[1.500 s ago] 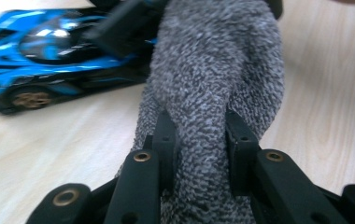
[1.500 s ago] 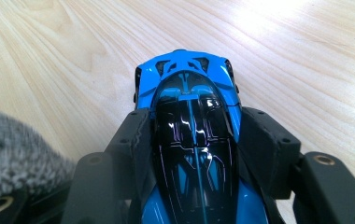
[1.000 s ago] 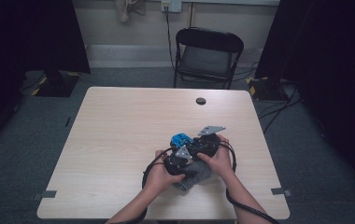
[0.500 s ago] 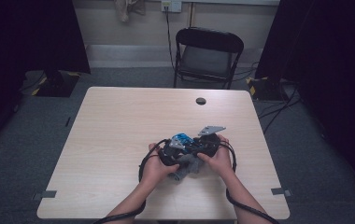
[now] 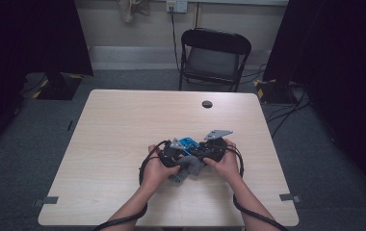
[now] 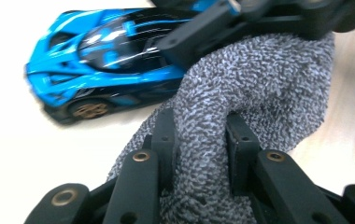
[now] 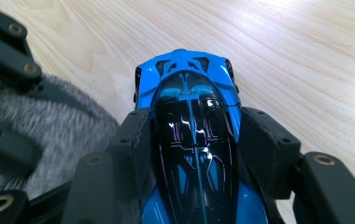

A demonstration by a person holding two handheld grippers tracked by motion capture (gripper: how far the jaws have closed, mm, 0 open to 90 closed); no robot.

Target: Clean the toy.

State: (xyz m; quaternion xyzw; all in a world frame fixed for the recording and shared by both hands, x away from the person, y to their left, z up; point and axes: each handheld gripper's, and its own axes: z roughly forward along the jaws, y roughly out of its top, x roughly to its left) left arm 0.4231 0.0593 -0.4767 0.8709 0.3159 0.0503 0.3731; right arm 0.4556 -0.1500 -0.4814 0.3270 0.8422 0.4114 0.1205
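Grey knitted sock (image 6: pixel 241 88) is pinched by the left gripper (image 6: pixel 199 135) near the table's (image 5: pixel 123 125) front edge, while the blue toy car (image 7: pixel 189 140) is clamped in the right gripper (image 7: pixel 194 144) beside it; the car probably awaits insertion, requiring the sock's mouth to be opened

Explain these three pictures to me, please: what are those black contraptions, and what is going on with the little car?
A person sits at a wooden table, each hand working a hand-held two-jaw tool. One camera looks down from above; the other two ride on the tools, looking along their black jaws. The left gripper is clamped on a grey fuzzy sock. The right gripper grips a blue toy sports car by its sides. From above, both tools meet near the table's front edge. A small dark round thing lies farther back, and a folding chair stands beyond the table.
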